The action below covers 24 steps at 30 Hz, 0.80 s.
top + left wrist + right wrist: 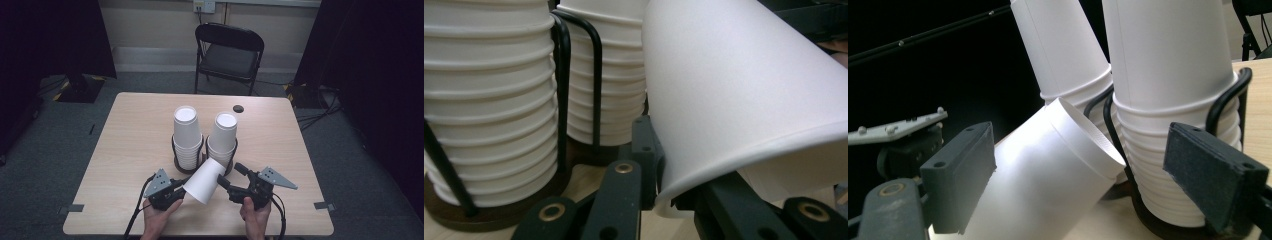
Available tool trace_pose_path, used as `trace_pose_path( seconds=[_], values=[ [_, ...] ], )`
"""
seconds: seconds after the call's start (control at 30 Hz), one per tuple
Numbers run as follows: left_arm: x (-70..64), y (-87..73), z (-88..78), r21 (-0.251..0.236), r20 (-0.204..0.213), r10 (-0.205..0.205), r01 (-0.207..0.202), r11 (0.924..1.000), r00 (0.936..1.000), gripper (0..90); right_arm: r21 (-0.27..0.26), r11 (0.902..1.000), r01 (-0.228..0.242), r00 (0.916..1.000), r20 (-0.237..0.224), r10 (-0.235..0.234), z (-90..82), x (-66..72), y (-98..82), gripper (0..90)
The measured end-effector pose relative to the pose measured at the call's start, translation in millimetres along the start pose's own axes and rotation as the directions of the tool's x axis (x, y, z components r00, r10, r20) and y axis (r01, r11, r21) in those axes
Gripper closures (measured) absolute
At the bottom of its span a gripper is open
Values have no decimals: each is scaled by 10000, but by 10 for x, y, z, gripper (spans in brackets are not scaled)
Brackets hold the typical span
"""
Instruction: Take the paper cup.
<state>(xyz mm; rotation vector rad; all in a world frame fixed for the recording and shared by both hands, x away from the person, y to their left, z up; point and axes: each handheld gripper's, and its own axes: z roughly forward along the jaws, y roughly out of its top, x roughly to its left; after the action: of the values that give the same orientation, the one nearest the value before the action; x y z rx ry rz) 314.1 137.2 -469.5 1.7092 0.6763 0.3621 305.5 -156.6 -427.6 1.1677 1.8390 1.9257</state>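
A wooden counter [125, 150] is carrying two wire holders, each bearing a stack of upturned white cups: the left stack [187, 135] and the right stack [222, 137], side by side mid-counter. A black folding chair [229, 52] is standing beyond the far edge. Just near of the stacks, a loose white cup [204, 181] is tilting, base toward them. The left gripper [176, 192] is pinching its rim, fingers clenched on the wall. The right gripper [231, 176] is sitting just right of the cup with fingers released.

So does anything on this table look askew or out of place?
One white paper cup lies tilted on its side above the table, its rim pinched by the left tool. The two stacks of white paper cups in their black wire holders stand upright.
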Motion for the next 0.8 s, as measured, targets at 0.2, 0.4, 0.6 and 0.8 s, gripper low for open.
trace_pose_path(
  seconds=[0.2, 0.4, 0.6, 0.8],
  values=[
    [15, 106, -27, 657, -66, 361, -356, 9972, 9993, 843, 130, 9979, 642, 9977, -227, -639, -57, -12, -77, 130],
    [12, 208, -47, 1110, -84, 589, -576, 9921, 9982, 843, 159, 9915, 1293, 9916, -48, -1292, -107, 7, -110, 129],
    [35, 290, -21, 1609, 338, 610, -657, 9848, 9976, 843, 395, 9885, 1460, 9892, 41, -1463, -118, -6, -161, 132],
    [52, 385, 1, 2446, 575, 954, -1067, 9637, 9938, 843, 412, 9841, 1726, 9847, 169, -1735, -152, -47, -198, 132]
  ],
)
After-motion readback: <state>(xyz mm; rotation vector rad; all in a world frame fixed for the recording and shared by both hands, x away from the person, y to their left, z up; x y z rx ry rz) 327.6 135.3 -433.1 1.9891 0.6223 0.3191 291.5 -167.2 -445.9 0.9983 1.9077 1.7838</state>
